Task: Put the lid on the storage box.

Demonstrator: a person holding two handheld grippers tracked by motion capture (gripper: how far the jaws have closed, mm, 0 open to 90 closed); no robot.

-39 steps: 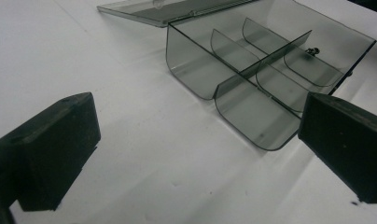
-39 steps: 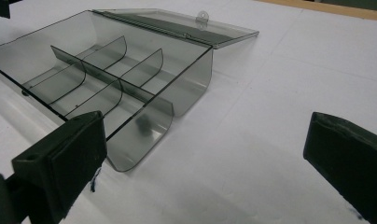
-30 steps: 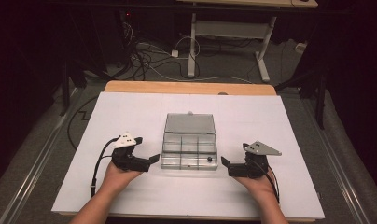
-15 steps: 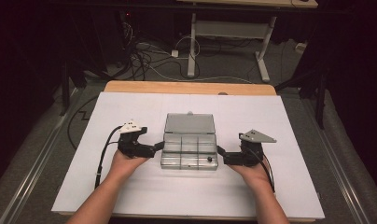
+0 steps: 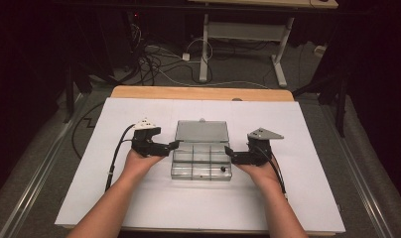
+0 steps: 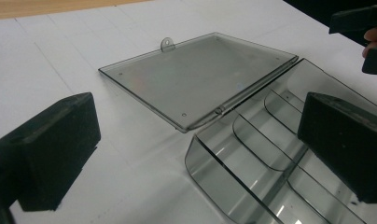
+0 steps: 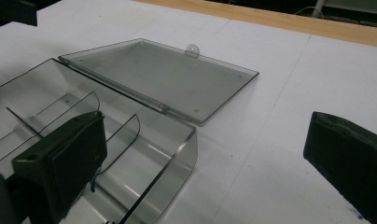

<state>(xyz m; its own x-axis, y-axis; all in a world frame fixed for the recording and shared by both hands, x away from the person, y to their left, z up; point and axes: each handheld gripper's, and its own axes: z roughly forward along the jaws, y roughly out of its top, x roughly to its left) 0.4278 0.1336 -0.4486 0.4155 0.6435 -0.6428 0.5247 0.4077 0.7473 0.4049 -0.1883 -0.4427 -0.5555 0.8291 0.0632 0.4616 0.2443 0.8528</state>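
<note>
High view: clear divided box (image 5: 202,159) mid-table, lid (image 5: 202,131) flat open behind; left gripper (image 5: 172,145) & right gripper (image 5: 229,151) flank it. Left gripper view: jaws wide, straddling the box's side wall. Right gripper view: same, opposite wall. Prob. a two-sided grab — next, both close evenly.

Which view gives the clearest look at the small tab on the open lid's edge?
The left gripper view: the tab stands sharp against the white surface, its hole visible. The right gripper view shows it similarly, slightly farther off. In the high view it is only a tiny bump.
</note>
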